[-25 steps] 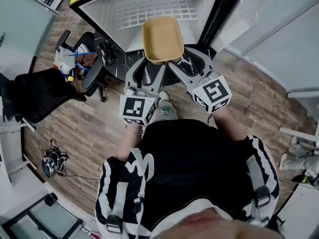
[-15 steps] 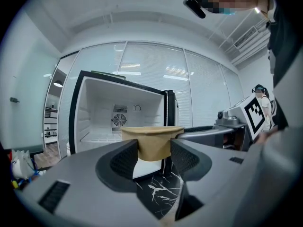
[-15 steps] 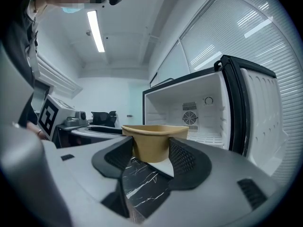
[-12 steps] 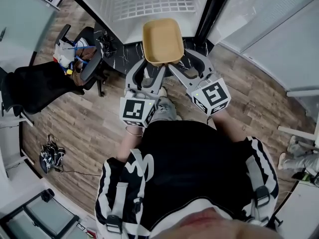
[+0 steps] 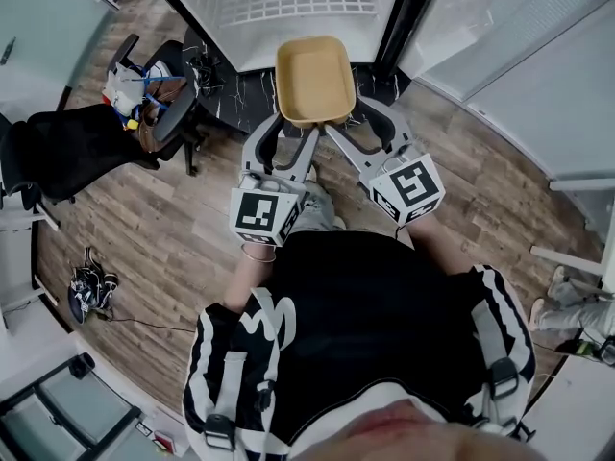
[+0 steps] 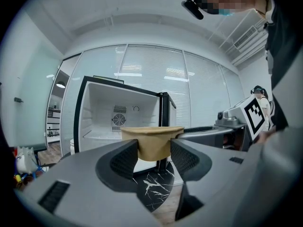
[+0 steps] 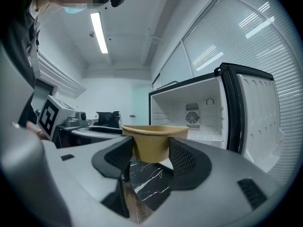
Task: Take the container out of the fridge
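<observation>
Open fridge [image 5: 288, 8] behind, wood floor [image 5: 173, 229] below: container [image 5: 314, 77] out.
Clamped at its near end by left claw [image 5: 296, 128] and right claw [image 5: 357, 121]; farther from the fridge than a second ago, removal nearly done.

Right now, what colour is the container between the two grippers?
Plain tan, a light brown. The container shows best in the head view.

office: glass partitions [image 6: 142, 72], swivel chair [image 5: 72, 157]
</observation>
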### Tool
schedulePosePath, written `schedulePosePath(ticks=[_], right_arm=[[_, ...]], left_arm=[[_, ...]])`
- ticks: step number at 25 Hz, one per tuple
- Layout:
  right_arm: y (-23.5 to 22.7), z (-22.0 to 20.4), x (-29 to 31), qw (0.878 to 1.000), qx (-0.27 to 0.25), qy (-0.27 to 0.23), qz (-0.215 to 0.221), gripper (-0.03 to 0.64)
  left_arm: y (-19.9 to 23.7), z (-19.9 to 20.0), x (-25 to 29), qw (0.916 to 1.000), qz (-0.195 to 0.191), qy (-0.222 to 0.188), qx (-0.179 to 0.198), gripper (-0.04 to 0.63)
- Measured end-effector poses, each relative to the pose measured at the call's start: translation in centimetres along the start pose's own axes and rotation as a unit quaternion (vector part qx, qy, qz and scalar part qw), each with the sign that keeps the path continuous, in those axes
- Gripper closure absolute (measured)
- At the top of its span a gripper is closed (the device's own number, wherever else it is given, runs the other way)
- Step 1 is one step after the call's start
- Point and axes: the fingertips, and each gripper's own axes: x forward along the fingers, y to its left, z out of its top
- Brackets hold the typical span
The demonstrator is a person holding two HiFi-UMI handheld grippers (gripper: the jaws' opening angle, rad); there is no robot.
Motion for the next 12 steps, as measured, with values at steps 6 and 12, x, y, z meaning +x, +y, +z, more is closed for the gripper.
schedulePosePath(ticks=[6,12], right_arm=[[0.8,0.1,-0.9,1.000,0.001,-0.004,0.005,0.374],[1.5,0.6,-1.7,1.000,0.003,-0.005,0.002,0.374]], left_arm=[[-0.8,0.1,-1.0,1.0000,0.004,-0.002,0.004,0.374],[-1.3,0.7,-1.8,1.0000,0.001,-0.005,0.004,0.374]])
